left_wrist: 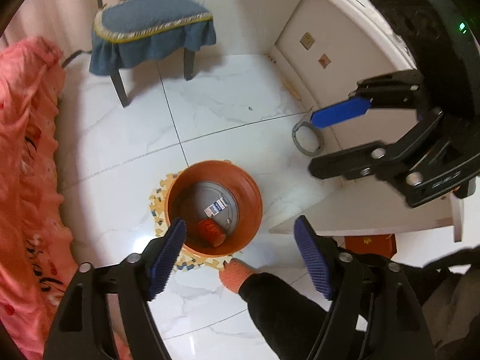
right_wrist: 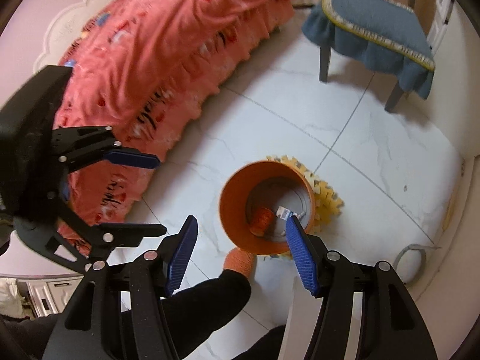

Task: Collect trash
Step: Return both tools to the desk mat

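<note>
An orange trash bin (left_wrist: 249,210) stands on the white tile floor, on a yellow foam mat (left_wrist: 160,195). Inside it lie a red crumpled item (left_wrist: 210,229) and a small white-and-blue packet (left_wrist: 214,207). My left gripper (left_wrist: 240,258) is open and empty above the bin's near rim. My right gripper (left_wrist: 327,141) shows at the right of the left wrist view, open and empty. In the right wrist view the bin (right_wrist: 232,210) holds the red item (right_wrist: 261,220) and packet (right_wrist: 283,212); my right gripper (right_wrist: 243,258) is open over it, and the left gripper (right_wrist: 150,195) is open at left.
A chair with a blue cushion (left_wrist: 150,27) stands behind the bin. A bed with a pink cover (left_wrist: 27,165) runs along the left. A white desk (left_wrist: 354,60) is at the right, with a grey ring (left_wrist: 306,138) on the floor by it. A foot in an orange sock (left_wrist: 237,273) is beside the bin.
</note>
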Demonstrator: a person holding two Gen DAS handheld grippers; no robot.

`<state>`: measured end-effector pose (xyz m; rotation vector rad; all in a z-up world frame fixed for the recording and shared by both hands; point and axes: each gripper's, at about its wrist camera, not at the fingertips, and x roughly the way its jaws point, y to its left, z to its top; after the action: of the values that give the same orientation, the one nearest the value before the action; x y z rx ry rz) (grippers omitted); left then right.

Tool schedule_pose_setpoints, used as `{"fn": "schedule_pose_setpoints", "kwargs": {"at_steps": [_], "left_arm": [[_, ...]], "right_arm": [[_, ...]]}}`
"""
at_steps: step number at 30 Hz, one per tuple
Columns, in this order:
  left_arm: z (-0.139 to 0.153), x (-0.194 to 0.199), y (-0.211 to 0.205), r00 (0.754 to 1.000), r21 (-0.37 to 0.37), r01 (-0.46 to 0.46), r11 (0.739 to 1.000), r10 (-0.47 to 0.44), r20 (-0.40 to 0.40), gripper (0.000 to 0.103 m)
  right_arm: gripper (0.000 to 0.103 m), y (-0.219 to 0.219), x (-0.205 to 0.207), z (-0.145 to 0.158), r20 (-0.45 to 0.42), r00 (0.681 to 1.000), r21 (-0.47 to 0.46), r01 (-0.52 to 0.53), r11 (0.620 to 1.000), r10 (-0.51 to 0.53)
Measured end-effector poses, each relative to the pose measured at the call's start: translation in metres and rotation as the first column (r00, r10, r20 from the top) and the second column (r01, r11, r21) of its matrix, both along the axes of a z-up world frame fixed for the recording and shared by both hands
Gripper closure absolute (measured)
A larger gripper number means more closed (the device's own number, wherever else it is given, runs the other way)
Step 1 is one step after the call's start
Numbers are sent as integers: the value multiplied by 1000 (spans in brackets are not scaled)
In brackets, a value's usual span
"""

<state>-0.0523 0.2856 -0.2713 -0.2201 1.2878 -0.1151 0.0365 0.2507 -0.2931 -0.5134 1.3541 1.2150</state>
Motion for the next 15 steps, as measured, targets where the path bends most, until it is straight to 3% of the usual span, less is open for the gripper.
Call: {"fn": "schedule_pose_setpoints", "kwargs": {"at_steps": [4,6,15], "left_arm": [[42,2,-16,998,15,-17,1000,16,63,22],[65,4,-26,995,17,-28,999,26,95,18],[144,15,-86,970,90,7,996,-29,241,16]], "right_arm": [[34,-30,-1,56,24,1000,68,-1,998,-1],[27,-43,-4,78,53,999,90,-7,996,3],[26,-142,-2,177,148,986,240,43,970,-81]]}}
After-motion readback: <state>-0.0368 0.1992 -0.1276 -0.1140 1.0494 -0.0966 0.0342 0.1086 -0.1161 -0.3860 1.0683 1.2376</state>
